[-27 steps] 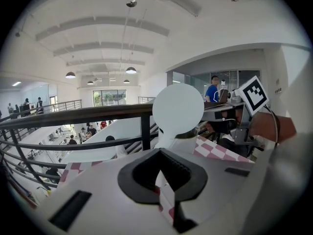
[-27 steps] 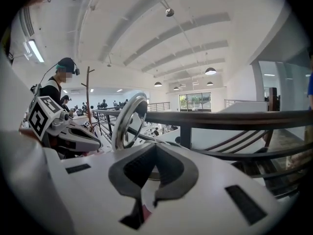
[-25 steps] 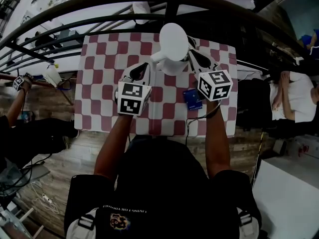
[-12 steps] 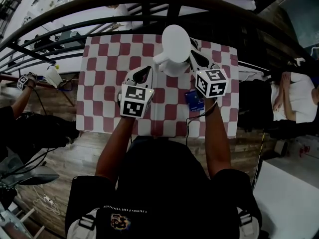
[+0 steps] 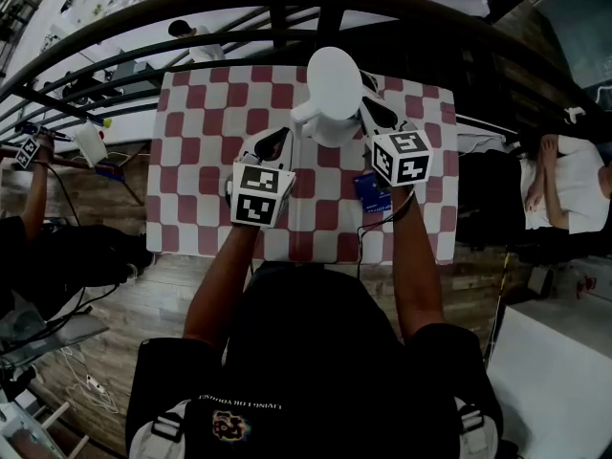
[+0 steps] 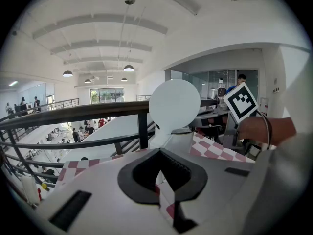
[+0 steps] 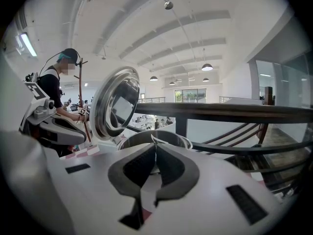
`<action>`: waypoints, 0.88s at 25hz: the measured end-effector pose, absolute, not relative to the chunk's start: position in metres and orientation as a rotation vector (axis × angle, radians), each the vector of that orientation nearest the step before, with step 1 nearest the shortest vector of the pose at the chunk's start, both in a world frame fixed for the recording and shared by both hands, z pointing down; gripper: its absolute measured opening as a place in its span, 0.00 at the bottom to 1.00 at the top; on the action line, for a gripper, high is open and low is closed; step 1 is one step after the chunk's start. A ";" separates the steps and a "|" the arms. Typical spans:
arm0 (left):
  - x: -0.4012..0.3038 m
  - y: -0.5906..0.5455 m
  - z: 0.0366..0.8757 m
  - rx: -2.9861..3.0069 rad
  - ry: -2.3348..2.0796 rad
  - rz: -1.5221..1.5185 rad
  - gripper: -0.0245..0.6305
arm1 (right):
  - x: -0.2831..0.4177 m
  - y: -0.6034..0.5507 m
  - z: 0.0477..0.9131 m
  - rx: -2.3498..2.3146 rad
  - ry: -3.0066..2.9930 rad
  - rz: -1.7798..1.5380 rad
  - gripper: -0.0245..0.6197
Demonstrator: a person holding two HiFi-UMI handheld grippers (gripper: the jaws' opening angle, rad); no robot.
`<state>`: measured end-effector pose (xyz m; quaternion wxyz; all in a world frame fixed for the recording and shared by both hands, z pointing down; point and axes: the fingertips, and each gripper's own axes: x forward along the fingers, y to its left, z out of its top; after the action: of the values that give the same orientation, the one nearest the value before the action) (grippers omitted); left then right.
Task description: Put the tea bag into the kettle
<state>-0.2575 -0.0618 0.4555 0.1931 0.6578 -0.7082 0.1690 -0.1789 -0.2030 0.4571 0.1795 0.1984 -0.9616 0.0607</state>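
Checkered table (image 5: 191, 161) carries the white kettle (image 5: 330, 89), lid raised, flanked by both grippers.

Left gripper view: left gripper (image 6: 159, 148) is clenched shut and empty, facing the lid (image 6: 174, 104).

Right gripper view: right gripper (image 7: 155, 145) pinches the tea bag (image 7: 152, 138) at the kettle's open mouth.

Right gripper (image 7: 155, 144) fingers (image 7: 169, 165) pinch tea bag tag (image 7: 156, 139) above open kettle (image 7: 128, 138).

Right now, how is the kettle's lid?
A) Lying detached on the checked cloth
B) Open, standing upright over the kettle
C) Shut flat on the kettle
B: in the right gripper view the lid stands raised with its shiny underside showing, and the open rim of the kettle lies below it.
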 end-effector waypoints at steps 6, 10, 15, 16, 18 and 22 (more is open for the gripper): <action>-0.254 -0.063 0.455 1.845 -1.988 0.482 0.04 | -0.177 -0.203 0.457 0.546 -2.734 0.184 0.06; -0.255 -0.062 0.456 1.844 -1.989 0.484 0.04 | -0.182 -0.202 0.455 0.519 -2.757 0.220 0.16; -0.253 -0.063 0.455 1.843 -1.990 0.490 0.04 | -0.179 -0.208 0.446 0.562 -2.783 0.218 0.18; -0.253 -0.063 0.455 1.843 -1.991 0.490 0.04 | -0.176 -0.209 0.444 0.575 -2.787 0.215 0.18; -0.253 -0.063 0.455 1.842 -1.992 0.490 0.04 | -0.172 -0.209 0.441 0.602 -2.798 0.205 0.18; -0.253 -0.065 0.456 1.846 -1.989 0.491 0.04 | -0.163 -0.209 0.425 0.653 -2.833 0.153 0.18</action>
<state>-0.2527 -0.0646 0.4564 0.1907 0.6572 -0.7079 0.1748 -0.1629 -0.2088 0.4249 0.1147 0.2227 -0.9667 0.0523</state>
